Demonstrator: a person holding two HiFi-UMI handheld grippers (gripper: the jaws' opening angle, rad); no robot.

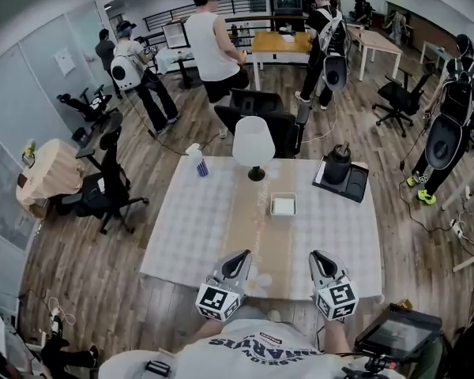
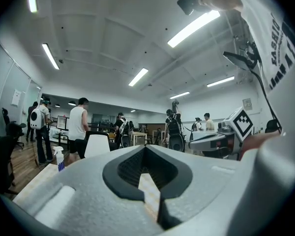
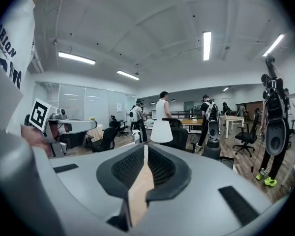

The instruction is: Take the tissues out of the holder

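Both sets of jaws are together with nothing in either. Your left gripper [image 1: 239, 257] and right gripper [image 1: 321, 256] sit side by side at the near edge of the white checked tablecloth [image 1: 182, 227], either side of the beige runner [image 1: 249, 227].

Target is the small square pale open-topped holder [image 1: 283, 197]. It's on the runner mid-table, well ahead of both tips, with the white cone-shaded lamp [image 1: 253, 142] beyond it. The white tissues [image 1: 283, 207] lie flat inside; can't tell how high the stack stands.

Handling, my guess: the tissues are light, soft and limp, likely to tear or come up one sheet at a time. The holder looks light too and may lift with them. Open up, pinch the stack at one edge, and pin the holder rim with the other gripper.

Count:
- one holder
- one tissue stack (sheet count unreadable)
- one lamp
- one blue-and-white spray bottle [image 1: 198, 162]
- one black kettle [image 1: 337, 164] on one black tray [image 1: 355, 186]
- two grippers
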